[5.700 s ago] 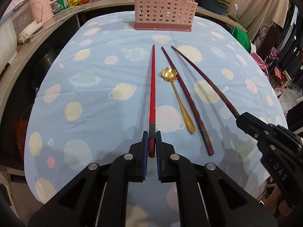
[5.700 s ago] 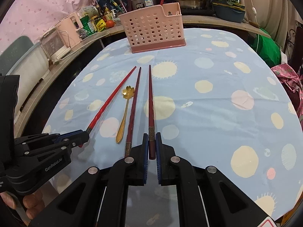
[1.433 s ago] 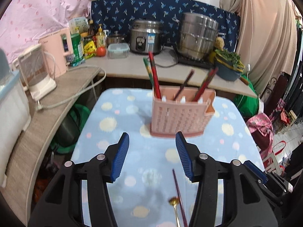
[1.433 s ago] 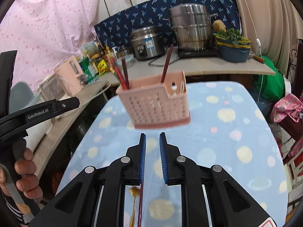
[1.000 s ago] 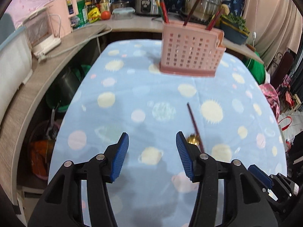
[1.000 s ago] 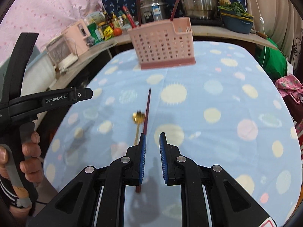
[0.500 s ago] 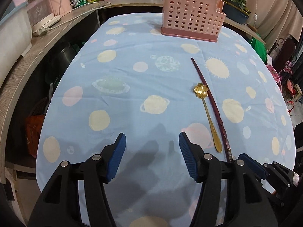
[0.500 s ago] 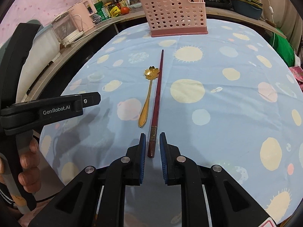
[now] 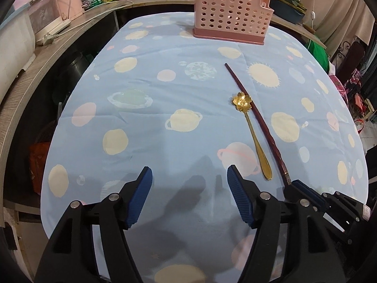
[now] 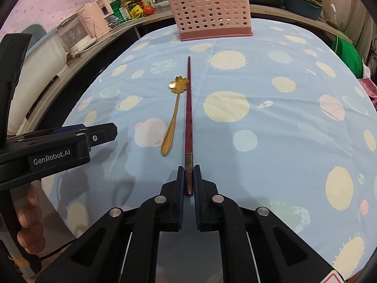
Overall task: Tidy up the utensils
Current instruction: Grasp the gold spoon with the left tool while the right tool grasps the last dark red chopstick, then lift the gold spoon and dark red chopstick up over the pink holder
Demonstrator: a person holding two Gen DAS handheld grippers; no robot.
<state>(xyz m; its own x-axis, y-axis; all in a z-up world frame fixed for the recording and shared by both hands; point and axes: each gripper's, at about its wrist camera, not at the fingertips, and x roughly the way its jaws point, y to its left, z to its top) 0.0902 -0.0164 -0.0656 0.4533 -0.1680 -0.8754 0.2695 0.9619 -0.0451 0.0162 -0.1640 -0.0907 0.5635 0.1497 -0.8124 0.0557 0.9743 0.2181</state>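
Note:
A dark red chopstick [image 10: 188, 108] lies lengthwise on the blue planet-print tablecloth [image 10: 271, 118], with a gold flower-bowl spoon [image 10: 173, 118] just left of it. My right gripper [image 10: 188, 176] is shut on the chopstick's near end, down at the cloth. In the left wrist view the chopstick [image 9: 256, 118] and spoon [image 9: 252, 132] lie to the right, and my left gripper [image 9: 188, 181] is open and empty over bare cloth, left of them. The pink perforated utensil basket [image 9: 231, 11] stands at the table's far end, and also shows in the right wrist view [image 10: 212, 9].
A wooden counter [image 9: 28, 54] curves along the left with a pink appliance [image 10: 97, 16], bottles and a tomato. Pots and a blue bowl stand behind the basket. The table drops off at its left and right edges.
Both grippers came down and back from the basket to the near end of the table. The right gripper's fingers now clamp the near end of the dark red chopstick. The left gripper stayed open.

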